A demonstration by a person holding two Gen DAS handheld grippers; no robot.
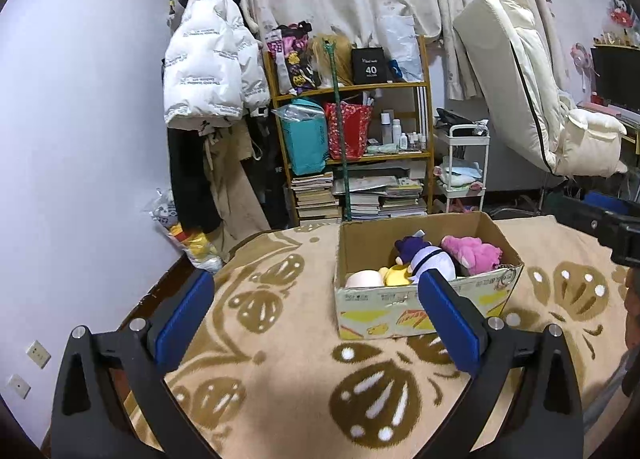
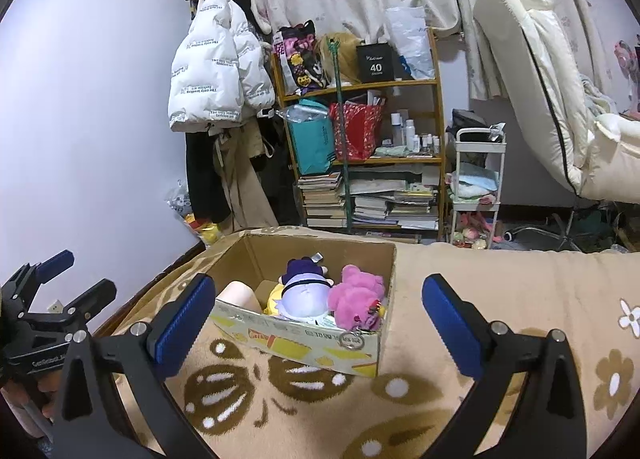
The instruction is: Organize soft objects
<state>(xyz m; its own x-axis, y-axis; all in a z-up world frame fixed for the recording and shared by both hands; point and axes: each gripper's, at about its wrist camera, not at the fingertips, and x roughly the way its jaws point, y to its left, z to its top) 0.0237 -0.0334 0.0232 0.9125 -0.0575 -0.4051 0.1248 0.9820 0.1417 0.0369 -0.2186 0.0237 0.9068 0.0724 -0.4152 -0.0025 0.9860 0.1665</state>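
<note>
A cardboard box (image 1: 372, 243) stands on a beige patterned blanket (image 1: 280, 359). It holds a pink plush (image 1: 474, 253), a purple-and-white plush (image 1: 430, 257), a yellow plush (image 1: 396, 275) and a pale round item (image 1: 364, 279). The box (image 2: 304, 347) with the pink plush (image 2: 356, 295) and purple-and-white plush (image 2: 304, 291) also shows in the right wrist view. My left gripper (image 1: 316, 295) is open and empty, in front of the box. My right gripper (image 2: 318, 299) is open and empty, also before the box. The left gripper (image 2: 68, 279) shows at the left in the right wrist view.
Behind the blanket stands a wooden shelf (image 1: 352, 87) with bags, bottles and stacked books. A white puffer jacket (image 1: 212, 67) hangs on the left wall. A white cart (image 1: 466, 167) and a cream reclining chair (image 1: 532, 99) stand to the right.
</note>
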